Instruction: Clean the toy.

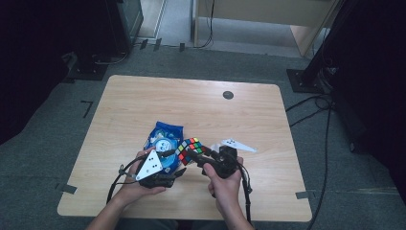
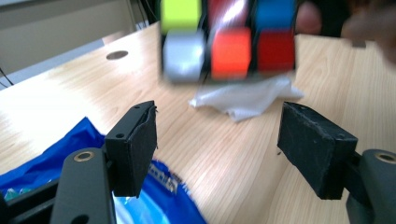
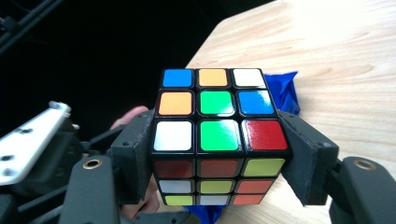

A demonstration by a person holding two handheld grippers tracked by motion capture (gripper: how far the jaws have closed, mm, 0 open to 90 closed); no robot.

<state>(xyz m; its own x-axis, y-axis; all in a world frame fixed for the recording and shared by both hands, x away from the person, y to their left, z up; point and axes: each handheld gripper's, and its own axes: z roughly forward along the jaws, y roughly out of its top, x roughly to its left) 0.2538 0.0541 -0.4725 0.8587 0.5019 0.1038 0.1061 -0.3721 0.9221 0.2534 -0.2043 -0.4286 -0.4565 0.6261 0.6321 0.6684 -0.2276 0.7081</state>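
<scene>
— Cube location, orientation?
— Rubik's cube clamped between right gripper pads, lifted off table, beside blue bag. No long axis; green-centred face upward.
— Left gripper?
— Spread wide, gripping nothing, beyond cube.

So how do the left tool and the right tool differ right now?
The right tool is shut on the puzzle cube, one jaw pressed to each side; the left tool stands open with nothing between its jaws. The right tool holds the cube up off the table, while the left tool sits low over the blue packet. Both have two black jaws, and each is held in one hand.
</scene>
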